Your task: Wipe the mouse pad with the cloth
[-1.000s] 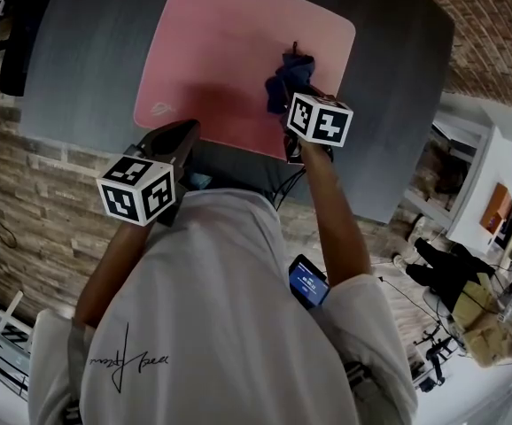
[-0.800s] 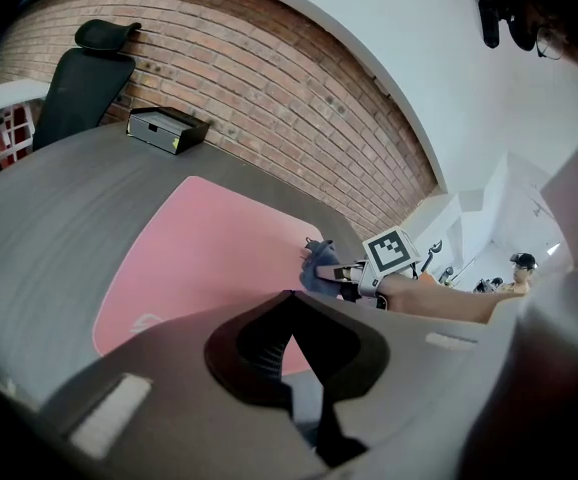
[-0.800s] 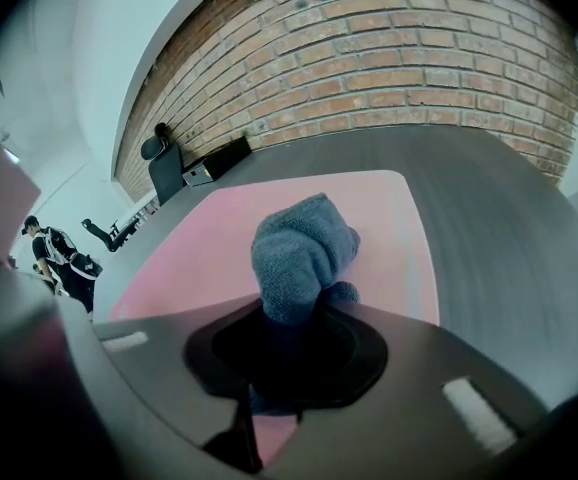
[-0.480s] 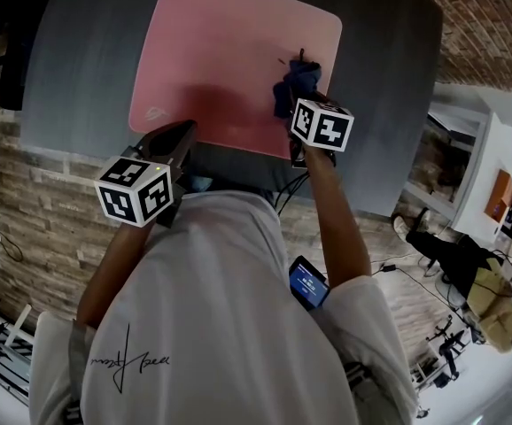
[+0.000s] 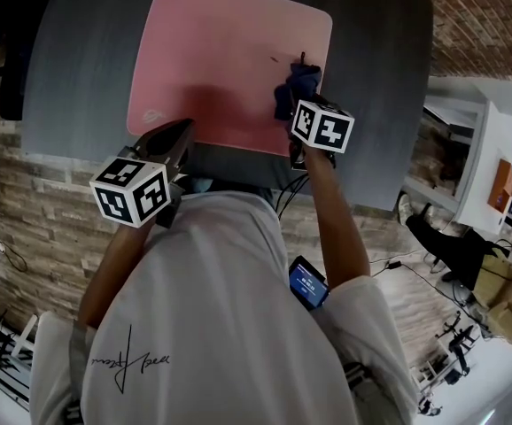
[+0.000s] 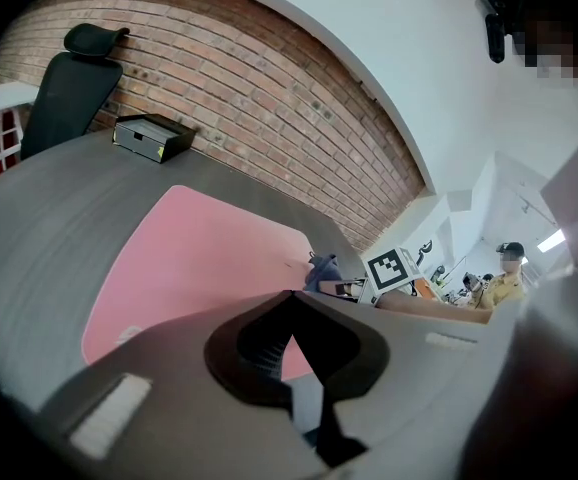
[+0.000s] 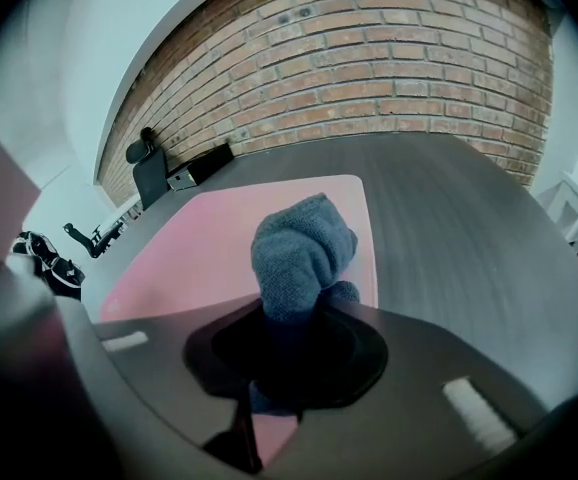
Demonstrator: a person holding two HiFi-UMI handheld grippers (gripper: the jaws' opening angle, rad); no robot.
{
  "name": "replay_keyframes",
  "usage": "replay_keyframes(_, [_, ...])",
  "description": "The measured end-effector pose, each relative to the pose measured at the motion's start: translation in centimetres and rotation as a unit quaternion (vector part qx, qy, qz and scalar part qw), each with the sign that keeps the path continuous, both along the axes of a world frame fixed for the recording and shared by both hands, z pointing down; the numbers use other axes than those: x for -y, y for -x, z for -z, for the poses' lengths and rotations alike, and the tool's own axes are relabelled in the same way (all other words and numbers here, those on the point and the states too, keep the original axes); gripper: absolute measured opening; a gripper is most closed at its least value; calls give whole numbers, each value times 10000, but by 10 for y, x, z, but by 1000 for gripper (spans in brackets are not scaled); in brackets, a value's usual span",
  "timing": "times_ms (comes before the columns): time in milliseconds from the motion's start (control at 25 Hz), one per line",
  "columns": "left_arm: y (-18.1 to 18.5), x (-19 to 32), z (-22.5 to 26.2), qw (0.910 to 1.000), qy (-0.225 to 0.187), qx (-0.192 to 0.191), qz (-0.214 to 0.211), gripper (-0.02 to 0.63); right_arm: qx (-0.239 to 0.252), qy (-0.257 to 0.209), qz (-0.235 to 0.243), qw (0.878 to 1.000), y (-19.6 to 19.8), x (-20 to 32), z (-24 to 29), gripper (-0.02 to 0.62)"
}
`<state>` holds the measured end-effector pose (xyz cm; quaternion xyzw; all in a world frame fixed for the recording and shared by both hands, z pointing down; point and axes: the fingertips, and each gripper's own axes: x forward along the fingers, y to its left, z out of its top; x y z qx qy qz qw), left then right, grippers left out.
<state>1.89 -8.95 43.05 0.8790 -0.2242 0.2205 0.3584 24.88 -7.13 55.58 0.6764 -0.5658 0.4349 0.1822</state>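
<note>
Right, the blue cloth is bunched up in a lump on the pink mouse pad, sitting at about four o'clock on the pad, close to its right edge. The right gripper has it pinched: the jaws are clamped on the wad, and the fabric bulges out ahead of them and touches the pad. Its marker cube rides just behind, at the pad's near edge.

Over at seven o'clock from the pad, the left gripper hangs above the near left corner, jaws pressed together with nothing between them, well apart from the cloth. A small white logo marks that corner of the pad.

The pad lies flat on a dark grey table. At the table's far end, roughly eleven o'clock in the left gripper view, a black box sits on top, with a black office chair behind it against a brick wall. A phone with a lit screen peeks out by the person's right hip.
</note>
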Motion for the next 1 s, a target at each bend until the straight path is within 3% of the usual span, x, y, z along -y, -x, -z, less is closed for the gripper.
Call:
replay_keyframes(520, [-2, -3, 7, 9997, -111, -183, -76, 11, 141, -91, -408, 9990, 14, -30, 11, 67])
replay_keyframes(1000, [5, -8, 14, 9991, -229, -326, -117, 11, 273, -277, -333, 9987, 45, -44, 32, 66])
